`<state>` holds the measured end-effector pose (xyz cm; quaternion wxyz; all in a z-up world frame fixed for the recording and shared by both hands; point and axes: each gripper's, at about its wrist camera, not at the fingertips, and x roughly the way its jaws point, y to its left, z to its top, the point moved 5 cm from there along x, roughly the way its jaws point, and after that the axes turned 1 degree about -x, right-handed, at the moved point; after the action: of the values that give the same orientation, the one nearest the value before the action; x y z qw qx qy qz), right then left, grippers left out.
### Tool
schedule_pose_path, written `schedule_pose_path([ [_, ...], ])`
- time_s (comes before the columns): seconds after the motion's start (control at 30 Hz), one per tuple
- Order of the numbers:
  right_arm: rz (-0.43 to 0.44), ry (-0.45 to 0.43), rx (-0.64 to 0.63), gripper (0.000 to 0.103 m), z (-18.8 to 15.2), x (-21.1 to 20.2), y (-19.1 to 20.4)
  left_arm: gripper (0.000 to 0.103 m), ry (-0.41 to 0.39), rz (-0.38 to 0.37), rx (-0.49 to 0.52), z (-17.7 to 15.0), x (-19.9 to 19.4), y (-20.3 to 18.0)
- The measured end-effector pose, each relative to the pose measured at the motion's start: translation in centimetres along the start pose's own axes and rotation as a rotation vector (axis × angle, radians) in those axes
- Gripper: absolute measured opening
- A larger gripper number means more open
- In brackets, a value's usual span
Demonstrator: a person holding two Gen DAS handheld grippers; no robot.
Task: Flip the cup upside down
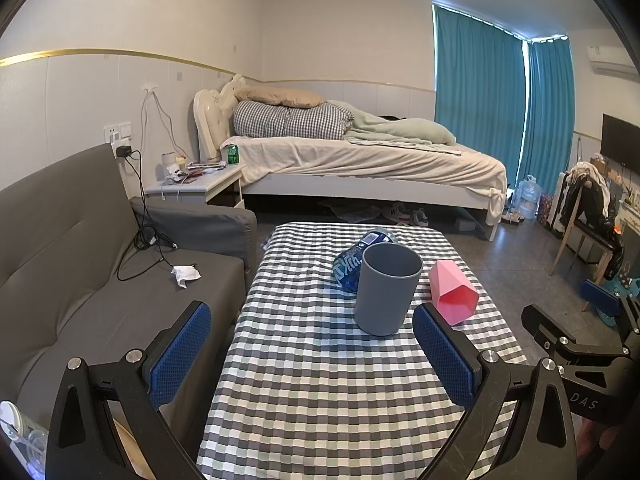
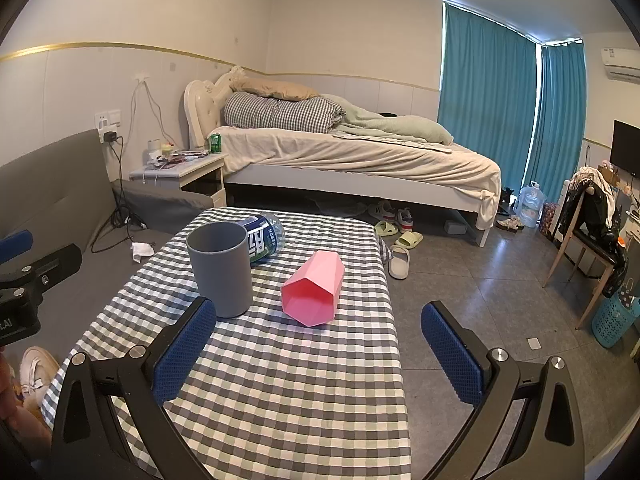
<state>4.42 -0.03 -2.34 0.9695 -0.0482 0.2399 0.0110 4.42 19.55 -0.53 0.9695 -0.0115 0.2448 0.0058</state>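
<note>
Both tongs gape empty: left tongs (image 1: 312, 354), right tongs (image 2: 318, 350). Grey cup (image 1: 387, 289) stands upright mid-frame on the checked bench (image 1: 320, 380), mouth up, bare cloth below it.

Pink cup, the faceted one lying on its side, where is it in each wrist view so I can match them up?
Left wrist view: the pink cup lies right of centre, just right of the upright grey cup, open end toward the camera.
Right wrist view: it lies near centre, again right of the grey cup.
Shared landmark: the blue-labelled bottle lying behind the grey cup.
</note>
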Motion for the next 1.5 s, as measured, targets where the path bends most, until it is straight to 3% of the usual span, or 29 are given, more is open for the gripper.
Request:
schedule_pose_path([
  [1.27, -0.002, -0.001, -0.001, 0.103, 0.0, 0.0, 0.0, 0.103, 0.0, 0.0, -0.001, -0.1, 0.0, 0.0],
  [1.5, -0.014, -0.021, -0.001, 0.103, 0.8, 0.4, -1.6, 0.103, 0.047, -0.006, -0.022, -0.5, 1.6, -1.2],
])
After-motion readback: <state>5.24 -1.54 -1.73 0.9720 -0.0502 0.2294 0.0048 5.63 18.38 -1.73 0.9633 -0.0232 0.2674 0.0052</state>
